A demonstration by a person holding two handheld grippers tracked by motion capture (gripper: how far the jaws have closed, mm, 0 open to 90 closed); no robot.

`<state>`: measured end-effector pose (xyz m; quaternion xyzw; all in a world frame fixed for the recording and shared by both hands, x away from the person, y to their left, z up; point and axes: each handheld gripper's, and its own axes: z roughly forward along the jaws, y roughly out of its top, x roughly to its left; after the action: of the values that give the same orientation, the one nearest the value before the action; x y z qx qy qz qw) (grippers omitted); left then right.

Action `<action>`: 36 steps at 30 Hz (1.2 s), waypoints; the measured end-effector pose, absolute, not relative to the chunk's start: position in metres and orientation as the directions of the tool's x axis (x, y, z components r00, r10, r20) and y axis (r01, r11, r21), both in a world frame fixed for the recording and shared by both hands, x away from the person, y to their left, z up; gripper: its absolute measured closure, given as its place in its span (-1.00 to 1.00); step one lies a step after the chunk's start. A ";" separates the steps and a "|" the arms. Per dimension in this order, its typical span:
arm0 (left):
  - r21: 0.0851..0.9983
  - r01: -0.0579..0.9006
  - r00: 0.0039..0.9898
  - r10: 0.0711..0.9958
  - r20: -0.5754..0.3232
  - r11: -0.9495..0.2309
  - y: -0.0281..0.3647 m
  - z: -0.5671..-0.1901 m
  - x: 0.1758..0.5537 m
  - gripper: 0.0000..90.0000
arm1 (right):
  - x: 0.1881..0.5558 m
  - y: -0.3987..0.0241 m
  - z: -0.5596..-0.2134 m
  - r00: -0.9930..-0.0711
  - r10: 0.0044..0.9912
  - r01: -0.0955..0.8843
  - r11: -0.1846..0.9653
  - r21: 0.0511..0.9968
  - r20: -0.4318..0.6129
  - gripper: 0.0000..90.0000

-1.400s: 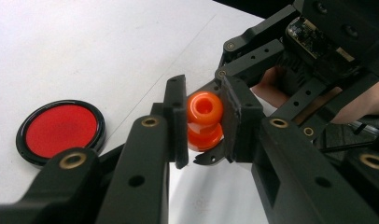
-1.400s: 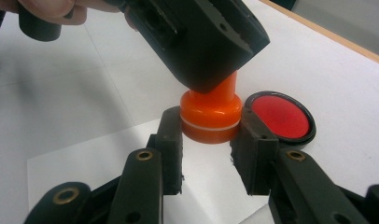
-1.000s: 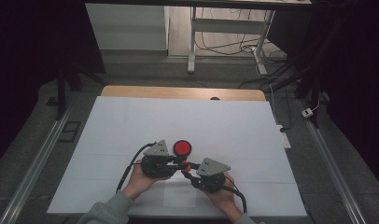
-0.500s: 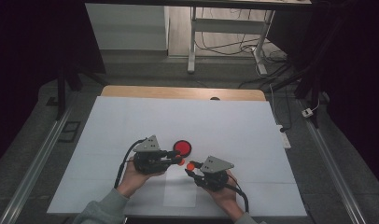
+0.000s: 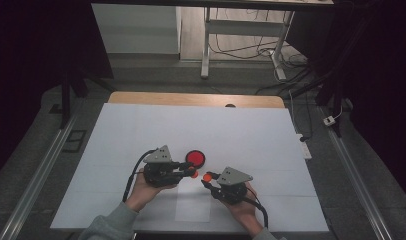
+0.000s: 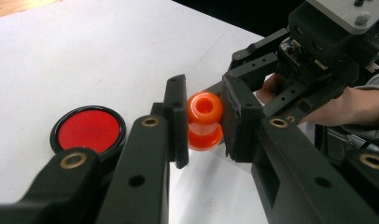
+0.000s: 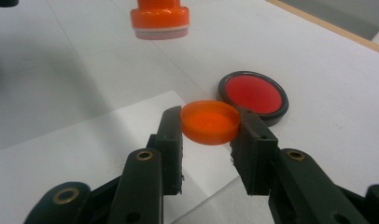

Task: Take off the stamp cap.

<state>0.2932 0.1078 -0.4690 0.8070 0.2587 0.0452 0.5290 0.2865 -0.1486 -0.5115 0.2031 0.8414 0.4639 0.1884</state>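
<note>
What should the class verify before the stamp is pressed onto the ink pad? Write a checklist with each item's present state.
1. Left claw shut on the orange plastic stamp with a waisted handle: ok.
2. Right claw shut on the shallow round orange plastic cap: ok.
3. Cap off the stamp, the two apart: ok.
4. Round red ink pad in a black rim uncovered on the white table sheet: ok.
5. Stamp over the pad: not ok, it is beside the pad.
6. Stamp face inked: cannot tell.
</note>
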 end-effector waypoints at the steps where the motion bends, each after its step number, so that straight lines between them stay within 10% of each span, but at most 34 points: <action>1: 0.877 0.370 0.862 0.466 -0.201 -0.306 0.108 -0.469 0.293 0.62 | 0.287 -0.149 -0.512 -0.846 0.517 0.164 0.487 0.858 -0.131 0.43; 36: 0.869 0.378 0.851 0.490 -0.189 -0.320 0.110 -0.471 0.295 0.62 | 0.287 -0.204 -0.508 -0.792 0.591 0.195 0.480 0.855 -0.152 0.43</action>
<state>0.2952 0.1103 -0.4709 0.8106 0.2675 0.0542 0.5181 0.2868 -0.2036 -0.5082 0.2362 0.8319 0.4517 0.2194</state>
